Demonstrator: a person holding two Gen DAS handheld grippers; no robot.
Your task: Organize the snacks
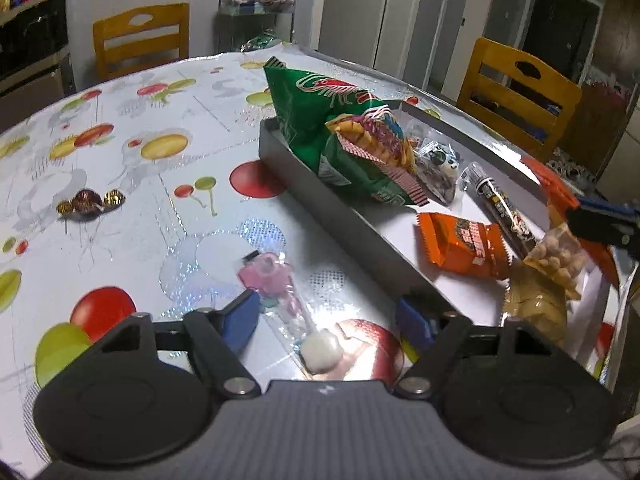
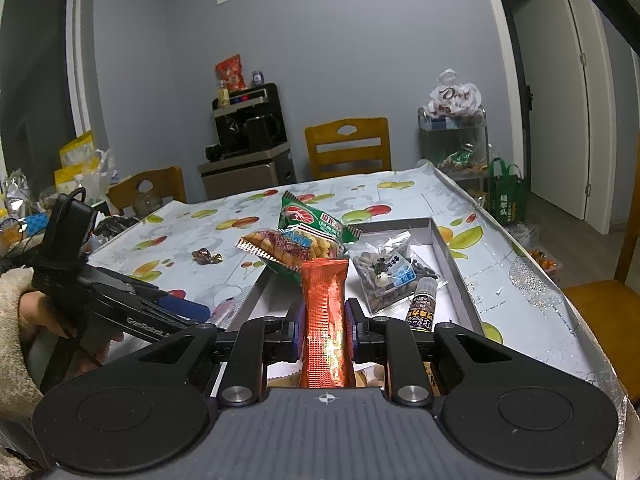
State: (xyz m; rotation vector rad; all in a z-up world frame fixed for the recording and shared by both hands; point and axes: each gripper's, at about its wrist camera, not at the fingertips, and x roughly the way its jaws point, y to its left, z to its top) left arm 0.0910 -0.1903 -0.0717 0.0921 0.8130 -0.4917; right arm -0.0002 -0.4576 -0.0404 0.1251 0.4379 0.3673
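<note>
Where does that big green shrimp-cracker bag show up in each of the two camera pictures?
Left wrist view: the green bag stands upper centre, leaning in the grey tray's far corner.
Right wrist view: the green bag sits centre, beyond the tray.
Shared landmark: the gold-wrapped chocolates on the tablecloth.

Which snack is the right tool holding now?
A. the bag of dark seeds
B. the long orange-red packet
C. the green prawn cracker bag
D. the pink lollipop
B. In the right wrist view, the right tool is shut on the long orange-red packet, with one blue pad pressed to each side of it above the tray.
</note>
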